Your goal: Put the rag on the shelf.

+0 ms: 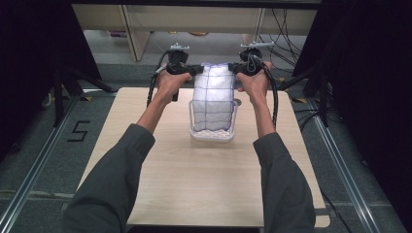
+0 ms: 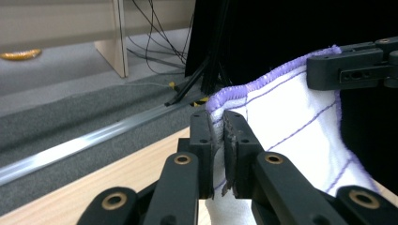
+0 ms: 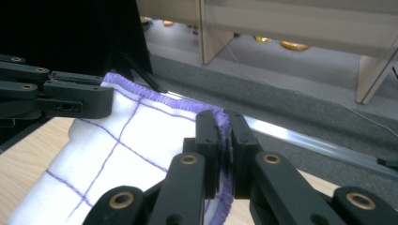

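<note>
My left claw [image 2: 219,126] is clenched on one top corner of a white fleece cloth with a thin purple grid and purple stitched hem [image 2: 286,122], its two black jaws pinching the folded edge between them. My right claw [image 3: 225,129] is clenched the same way on the opposite top corner, the purple hem caught between its jaws. From the high view, the left claw [image 1: 197,69] and right claw [image 1: 234,69] sit level with each other at the far side of the surface, each gripped by a hand [image 1: 171,82] on a grey-sleeved arm, and the cloth [image 1: 212,97] hangs stretched between them as a tall upright panel. Its lower end drops into a small white plastic basket with open lattice sides [image 1: 213,136], which stands near the middle of the pale wood-grain surface [image 1: 194,179]. Black cables loop from both claws. Beyond the surface lie grey carpet, a metal floor rail and pale wooden furniture legs.
</note>
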`<action>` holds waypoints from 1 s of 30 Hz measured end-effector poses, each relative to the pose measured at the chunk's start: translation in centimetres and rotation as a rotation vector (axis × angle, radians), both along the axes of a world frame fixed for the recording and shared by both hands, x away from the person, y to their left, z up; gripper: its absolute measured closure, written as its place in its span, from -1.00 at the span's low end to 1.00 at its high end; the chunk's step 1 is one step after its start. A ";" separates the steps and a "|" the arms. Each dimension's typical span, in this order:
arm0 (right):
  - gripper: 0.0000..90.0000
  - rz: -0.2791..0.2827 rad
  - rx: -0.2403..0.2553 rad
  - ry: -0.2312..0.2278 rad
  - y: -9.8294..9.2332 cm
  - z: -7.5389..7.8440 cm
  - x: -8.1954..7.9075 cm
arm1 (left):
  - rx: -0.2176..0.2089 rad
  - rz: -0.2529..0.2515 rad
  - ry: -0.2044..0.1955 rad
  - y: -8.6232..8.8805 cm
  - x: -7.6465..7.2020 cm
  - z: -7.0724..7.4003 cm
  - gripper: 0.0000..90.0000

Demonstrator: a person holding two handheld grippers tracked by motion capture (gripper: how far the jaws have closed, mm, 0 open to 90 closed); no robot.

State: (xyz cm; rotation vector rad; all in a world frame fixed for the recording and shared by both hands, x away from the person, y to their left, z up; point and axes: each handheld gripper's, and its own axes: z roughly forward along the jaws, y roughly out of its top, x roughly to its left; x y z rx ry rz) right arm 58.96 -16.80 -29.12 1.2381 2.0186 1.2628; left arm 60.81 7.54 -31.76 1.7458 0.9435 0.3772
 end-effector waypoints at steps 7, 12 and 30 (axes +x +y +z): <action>0.90 -0.001 -0.019 0.038 0.1 -1.7 0.9 | 0.002 -0.003 0.023 -0.5 0.4 -1.3 0.84; 0.89 0.013 -0.045 0.062 0.2 -2.5 1.4 | 0.011 -0.004 0.047 -0.3 0.5 -2.1 0.84; 0.48 -0.007 -0.050 0.188 0.6 -4.9 1.9 | 0.037 -0.015 0.164 1.1 -0.1 -5.3 0.50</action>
